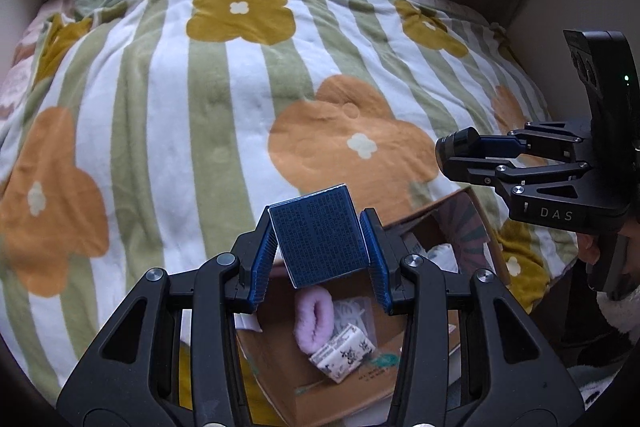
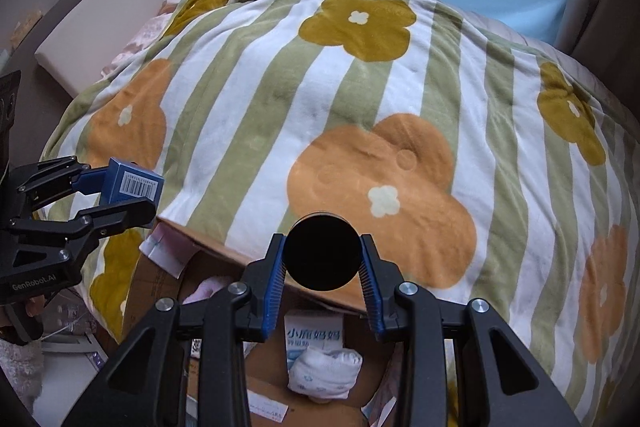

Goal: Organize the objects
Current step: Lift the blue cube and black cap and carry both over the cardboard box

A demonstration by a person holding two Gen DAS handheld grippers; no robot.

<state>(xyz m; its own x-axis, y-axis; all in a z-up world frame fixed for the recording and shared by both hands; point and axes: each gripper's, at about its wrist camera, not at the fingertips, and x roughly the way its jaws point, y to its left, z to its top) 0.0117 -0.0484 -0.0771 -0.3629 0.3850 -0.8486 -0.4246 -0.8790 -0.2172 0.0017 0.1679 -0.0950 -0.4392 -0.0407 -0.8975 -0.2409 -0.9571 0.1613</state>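
Observation:
My left gripper (image 1: 320,239) is shut on a dark blue box (image 1: 318,233) with fine print, held above an open cardboard box (image 1: 280,371). The blue box also shows in the right wrist view (image 2: 132,181), barcode side up, in the left gripper (image 2: 128,195). My right gripper (image 2: 322,259) is shut on a black round container (image 2: 322,253), held above the cardboard box (image 2: 224,247). In the left wrist view the right gripper (image 1: 452,157) holds the black container (image 1: 456,143) at the right.
A striped flowered blanket (image 1: 224,99) covers the bed behind the box. Inside the box lie a pink fuzzy item (image 1: 314,319), a patterned packet (image 1: 344,351), a white rolled cloth (image 2: 324,373) and a printed pack (image 2: 314,335). A cream cushion (image 2: 108,27) lies at the left.

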